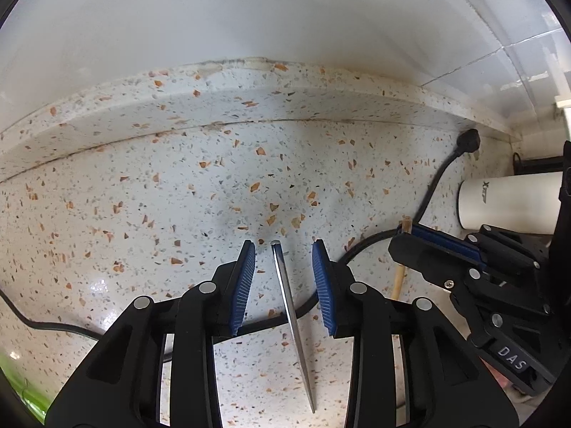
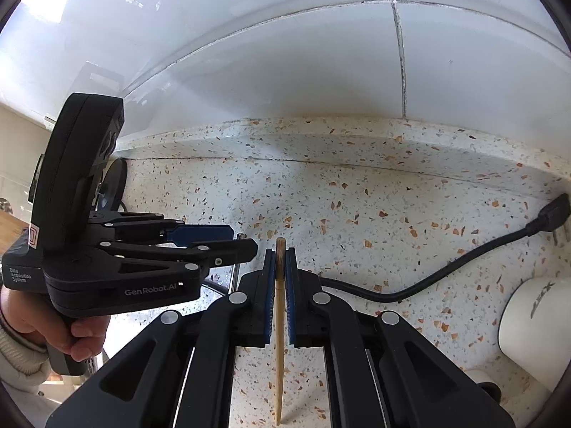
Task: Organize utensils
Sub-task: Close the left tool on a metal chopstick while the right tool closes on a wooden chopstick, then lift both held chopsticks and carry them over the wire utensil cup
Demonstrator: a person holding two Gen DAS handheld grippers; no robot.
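Observation:
In the left wrist view my left gripper (image 1: 283,248) is open. A thin metal chopstick (image 1: 291,314) lies between its blue pads (image 1: 244,285) without touching them, over the speckled counter. In the right wrist view my right gripper (image 2: 281,255) is shut on a wooden chopstick (image 2: 280,321), whose dark end sticks out past the fingertips. The left gripper also shows in the right wrist view (image 2: 228,240) at the left, held by a hand. The right gripper shows in the left wrist view (image 1: 403,235) at the right, with the wooden chopstick (image 1: 398,280) below it.
A white cup (image 1: 510,203) lies on its side at the right; it also shows in the right wrist view (image 2: 535,324). A black power cable (image 2: 446,274) with its plug (image 1: 469,141) runs across the speckled counter (image 1: 178,196). A white tiled wall (image 2: 285,53) stands behind.

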